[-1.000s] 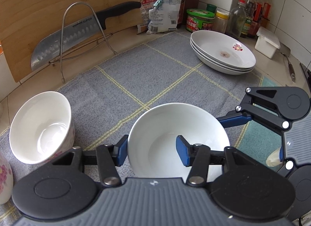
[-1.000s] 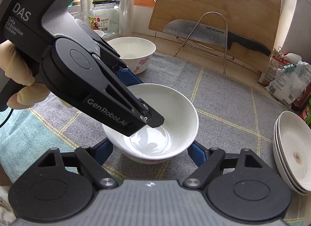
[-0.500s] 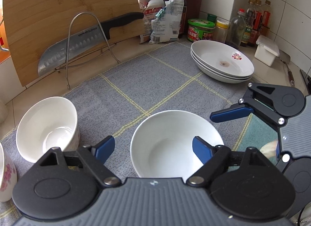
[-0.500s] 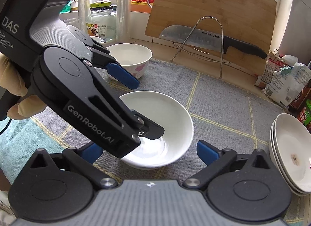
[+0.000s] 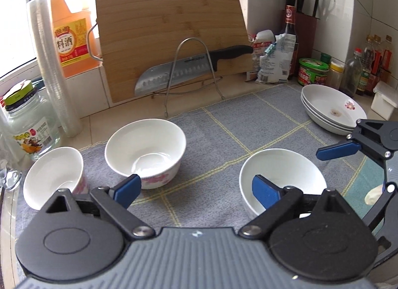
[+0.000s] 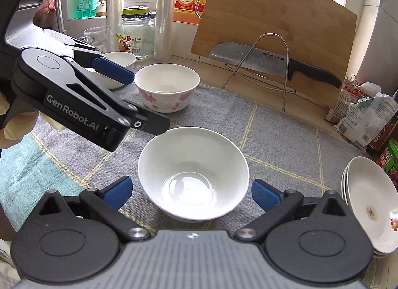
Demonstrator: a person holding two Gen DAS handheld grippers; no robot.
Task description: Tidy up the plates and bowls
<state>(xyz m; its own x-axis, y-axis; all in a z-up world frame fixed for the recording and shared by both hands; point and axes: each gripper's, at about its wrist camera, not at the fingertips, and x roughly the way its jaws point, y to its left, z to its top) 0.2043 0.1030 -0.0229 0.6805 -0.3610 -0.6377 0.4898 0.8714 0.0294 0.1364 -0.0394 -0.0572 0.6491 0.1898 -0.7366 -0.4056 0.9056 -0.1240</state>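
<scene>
A plain white bowl [image 6: 194, 172] stands upright on the grey checked mat [image 6: 286, 144], between the fingers of my right gripper [image 6: 191, 194], which is open with its blue pads clear of the bowl's sides. My left gripper [image 5: 196, 192] is still opening. Only mat lies between its pads, and its right finger overlaps the rim of the plain bowl [image 5: 283, 177]. From the right wrist view the left gripper [image 6: 146, 101] hangs over that bowl's far left rim. Two floral bowls [image 5: 145, 149] [image 5: 53, 177] sit to the left. A stack of white plates [image 5: 330, 107] lies at the right.
A bamboo cutting board [image 5: 169, 35] leans on the back wall behind a knife [image 5: 189, 70] on a wire rack. A glass jar [image 5: 27, 124], stacked plastic cups and an orange bottle stand at the back left; packets, jars and sauce bottles [image 5: 368, 70] at the back right. A gloved hand [image 6: 15, 129] holds the left gripper.
Both grippers have let go of the plain bowl and opened wide. The left one has pulled off its rim and swung left, bringing both floral bowls into view. The bowl stays on the mat.
</scene>
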